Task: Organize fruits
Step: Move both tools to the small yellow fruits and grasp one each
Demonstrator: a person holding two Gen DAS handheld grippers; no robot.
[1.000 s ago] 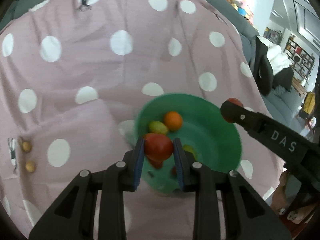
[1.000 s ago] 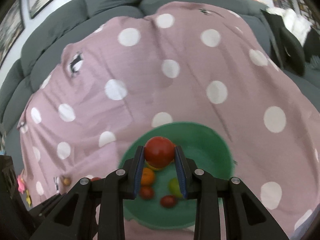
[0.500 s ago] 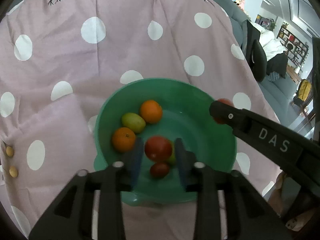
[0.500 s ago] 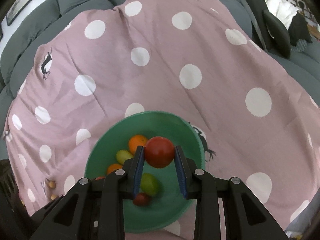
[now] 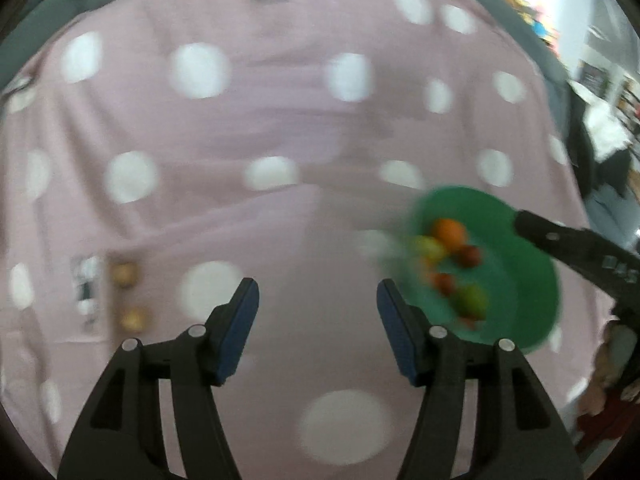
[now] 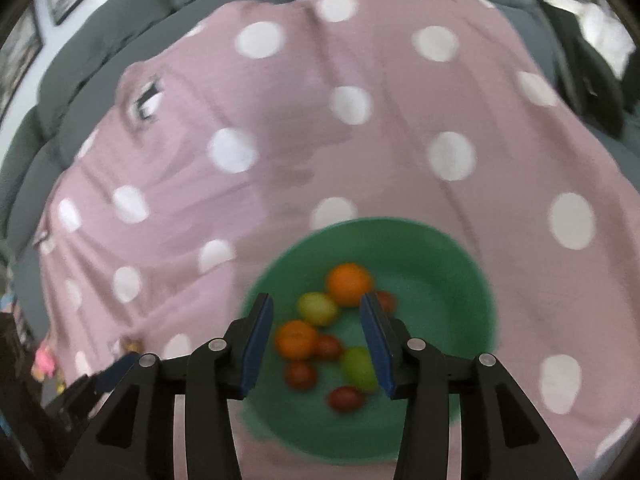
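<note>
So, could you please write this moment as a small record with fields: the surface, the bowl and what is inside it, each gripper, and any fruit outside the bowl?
surface: pink cloth with white dots
bowl: green bowl standing on the cloth
bowl contents: two orange fruits, two yellow-green ones and several small red ones; exact count blurred
left gripper: open, empty, over the cloth to the left of the bowl
right gripper: open, empty, above the bowl
fruit outside bowl: two small yellowish fruits on the cloth, far left in the left wrist view
</note>
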